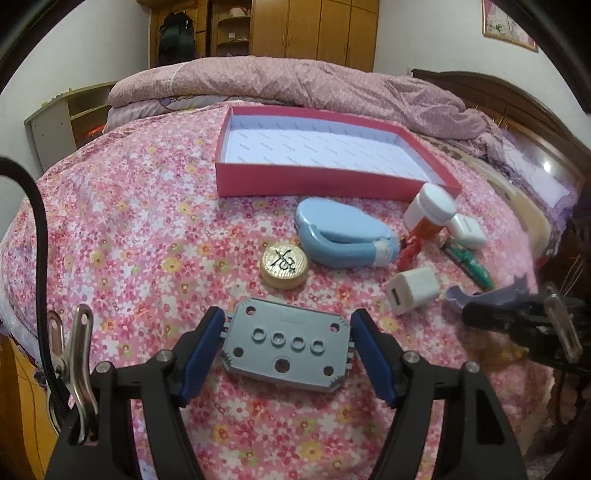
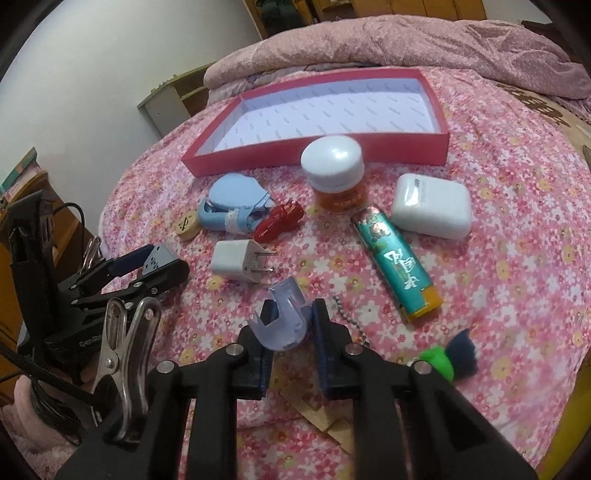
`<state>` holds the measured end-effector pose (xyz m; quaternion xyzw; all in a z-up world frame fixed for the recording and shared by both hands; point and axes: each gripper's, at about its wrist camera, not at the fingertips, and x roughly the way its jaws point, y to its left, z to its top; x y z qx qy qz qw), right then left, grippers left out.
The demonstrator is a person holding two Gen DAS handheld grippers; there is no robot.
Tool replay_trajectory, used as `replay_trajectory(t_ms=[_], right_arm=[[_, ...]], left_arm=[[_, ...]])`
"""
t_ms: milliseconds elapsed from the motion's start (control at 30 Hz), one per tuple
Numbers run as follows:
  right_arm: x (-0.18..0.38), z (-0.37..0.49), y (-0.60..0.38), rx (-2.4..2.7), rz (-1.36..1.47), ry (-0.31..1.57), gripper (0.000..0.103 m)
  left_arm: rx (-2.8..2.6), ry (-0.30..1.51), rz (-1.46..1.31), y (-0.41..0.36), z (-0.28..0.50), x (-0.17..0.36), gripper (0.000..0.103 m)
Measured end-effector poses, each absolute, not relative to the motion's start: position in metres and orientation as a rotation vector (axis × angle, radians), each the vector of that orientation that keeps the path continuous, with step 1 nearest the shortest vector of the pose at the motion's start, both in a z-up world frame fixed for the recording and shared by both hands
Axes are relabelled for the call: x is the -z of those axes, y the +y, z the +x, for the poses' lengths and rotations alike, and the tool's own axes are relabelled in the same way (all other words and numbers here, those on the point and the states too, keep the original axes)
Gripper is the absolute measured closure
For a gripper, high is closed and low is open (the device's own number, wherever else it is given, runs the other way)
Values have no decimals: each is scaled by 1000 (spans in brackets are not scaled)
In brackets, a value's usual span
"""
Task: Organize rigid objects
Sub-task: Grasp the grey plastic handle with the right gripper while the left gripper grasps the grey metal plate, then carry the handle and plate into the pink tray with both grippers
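Two tools: both over the bed, one item each between the pads.
Left tool (image 1: pixel 288 350): blue pads set against the short ends of the grey plate (image 1: pixel 286 349), pinching it just above the sheet.
Right tool (image 2: pixel 293 325): pads pressed onto the pale blue plastic cup-shaped piece (image 2: pixel 282 321), gripping it low over the sheet.
Surface: bed with a pink floral sheet (image 1: pixel 147 229), a mauve quilt (image 1: pixel 295 81) bunched along the far side.
Red box (image 1: pixel 321 181): shallow, white-lined, nothing visible in it, lying beyond the loose items.
Loose items: gold round token (image 1: pixel 284 265) with a black mark, light blue case (image 1: pixel 341 236), white-capped orange jar (image 2: pixel 337 173) just in front of the box wall, red piece (image 2: pixel 279 221), white plug charger (image 2: pixel 238 261), white earbud-style case (image 2: pixel 430 206), green and orange lighter (image 2: pixel 397 264), all apart on the sheet.
Near edge: green and dark blue bit (image 2: pixel 448 356) with a bead chain beside it.
Room: wooden wardrobe (image 1: pixel 314 29) behind the bed, dark wooden headboard (image 1: pixel 517 107) at right, white walls, a small open shelf unit (image 1: pixel 62 118) at left.
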<state>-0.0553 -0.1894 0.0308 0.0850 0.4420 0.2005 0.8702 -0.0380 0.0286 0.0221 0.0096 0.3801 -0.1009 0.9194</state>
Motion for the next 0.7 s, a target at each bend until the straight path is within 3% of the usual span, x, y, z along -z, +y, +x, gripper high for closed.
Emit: replay_trajectory(t_ms=[367, 700], right_arm=[[-57, -61, -199, -445, 164, 851, 83], [-96, -20, -204, -437, 109, 805, 83]], left_arm=[[228, 713, 18, 21, -36, -56, 29], [236, 676, 49, 5, 15, -96, 29]])
